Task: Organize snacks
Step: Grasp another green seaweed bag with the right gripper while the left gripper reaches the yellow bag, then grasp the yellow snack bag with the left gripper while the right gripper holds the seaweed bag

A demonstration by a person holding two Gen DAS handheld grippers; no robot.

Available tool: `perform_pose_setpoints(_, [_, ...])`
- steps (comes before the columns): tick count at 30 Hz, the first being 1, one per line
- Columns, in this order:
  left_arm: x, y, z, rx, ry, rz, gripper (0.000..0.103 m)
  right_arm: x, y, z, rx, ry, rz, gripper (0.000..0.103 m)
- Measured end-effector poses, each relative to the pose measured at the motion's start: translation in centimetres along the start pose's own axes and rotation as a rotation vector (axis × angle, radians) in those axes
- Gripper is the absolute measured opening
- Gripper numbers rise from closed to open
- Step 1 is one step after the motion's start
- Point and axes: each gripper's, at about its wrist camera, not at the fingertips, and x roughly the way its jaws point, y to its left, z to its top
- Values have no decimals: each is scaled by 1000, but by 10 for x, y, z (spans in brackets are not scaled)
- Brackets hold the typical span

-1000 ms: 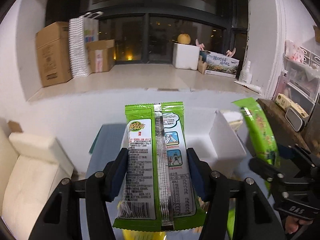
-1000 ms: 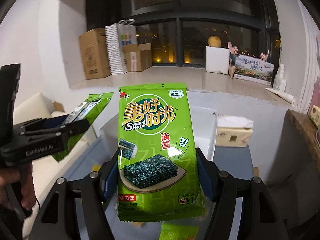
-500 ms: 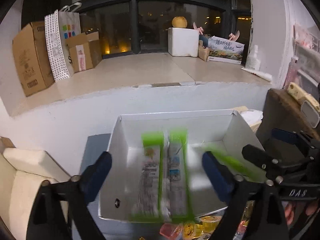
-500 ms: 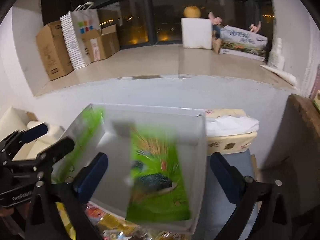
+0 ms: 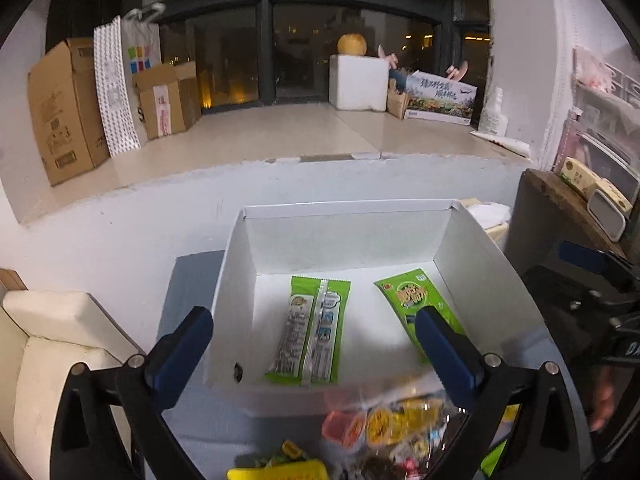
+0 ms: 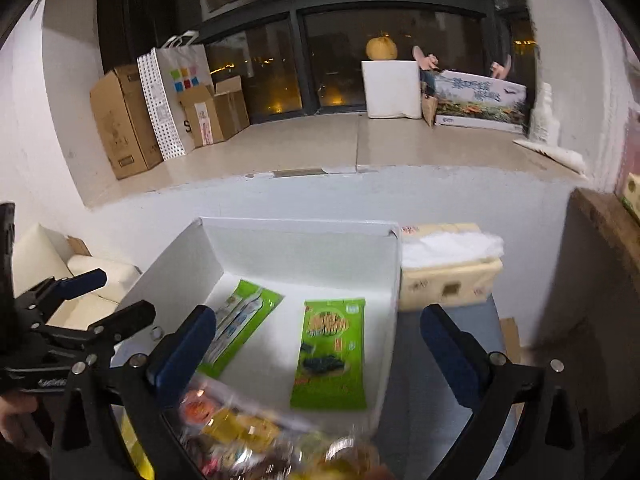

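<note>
In the white box [image 5: 348, 236] on the grey worktop [image 5: 192, 280], two green snack packets lie flat on the floor of the box, apart from one another. The left packet [image 5: 310, 330], printed back up with its seam showing, lies with its long axis running away from the camera, roughly along the pointing line of the left hand-held gripper [image 5: 312, 356]. The right packet [image 6: 332, 356], front face up, lies close to the box's right wall with its long axis likewise running front to back; in the left wrist view it appears slanted and partly hidden behind that gripper's right finger.

The left hand-held gripper stands wide, its jaws opening, with nothing between the blue pads [image 5: 180, 356]. The right hand-held gripper [image 6: 320, 356] is also spread wide and empty.

In front of the box, nearer both cameras and below the fingers, sits a blurred heap of loose snacks [image 5: 384, 424]: small orange and yellow cups, a yellow packet [image 5: 276, 472], and darker wrappers. This heap lies lower than and closer than the box, so a further pick would probably call for each gripper to dip down and back toward it. The heap extends under both grippers; neither is clearly the nearer.

A tissue pack [image 6: 448, 276] stands just beside the box's right wall.
</note>
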Motion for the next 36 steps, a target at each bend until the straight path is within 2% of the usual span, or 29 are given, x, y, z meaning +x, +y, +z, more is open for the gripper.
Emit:
perform_pose_setpoints(3, [-33, 1, -22, 2, -47, 10, 103, -32, 1, -24, 0, 19, 8, 103])
perform_pose_setpoints(6, [-66, 3, -50, -35, -78, -12, 103, -66, 6, -62, -31, -3, -16, 103])
perform_pose_setpoints(8, [-80, 4, -70, -49, -74, -17, 103, -78, 7, -83, -28, 3, -17, 103])
perform_pose_setpoints(12, [-101, 6, -117, -85, -14, -2, 103, -92, 5, -131, 29, 57, -11, 103])
perform_pose_setpoints(17, [-122, 1, -162, -104, 46, -1, 103, -81, 3, -176, 66, 155, -54, 103])
perform_pose_setpoints(21, [-135, 0, -187, -133, 60, -3, 103, -61, 3, -193, 54, 208, -66, 103])
perform_pose_setpoints(24, [-135, 2, -194, -147, 64, -4, 103, -43, 6, -203, 38, 260, -69, 103])
perform_pose_setpoints(28, [-123, 8, -195, -152, 92, -1, 103, -26, 6, -216, 20, 323, -116, 103])
perform_pose_setpoints(31, [-108, 11, -194, -157, 115, -17, 103, -26, 10, -220, -23, 325, -155, 98])
perform_pose_setpoints(32, [-103, 12, -195, -159, 125, -15, 103, -28, 12, -221, -40, 317, -160, 89])
perform_pose_setpoints(33, [-99, 13, -195, -162, 132, -13, 103, -30, 14, -220, -45, 306, -149, 83])
perform_pose_setpoints(34, [-95, 13, -195, -163, 137, -19, 103, -33, 14, -219, -49, 298, -146, 72])
perform_pose_setpoints(36, [-85, 14, -195, -167, 151, -25, 103, -34, 16, -217, -44, 300, -146, 72])
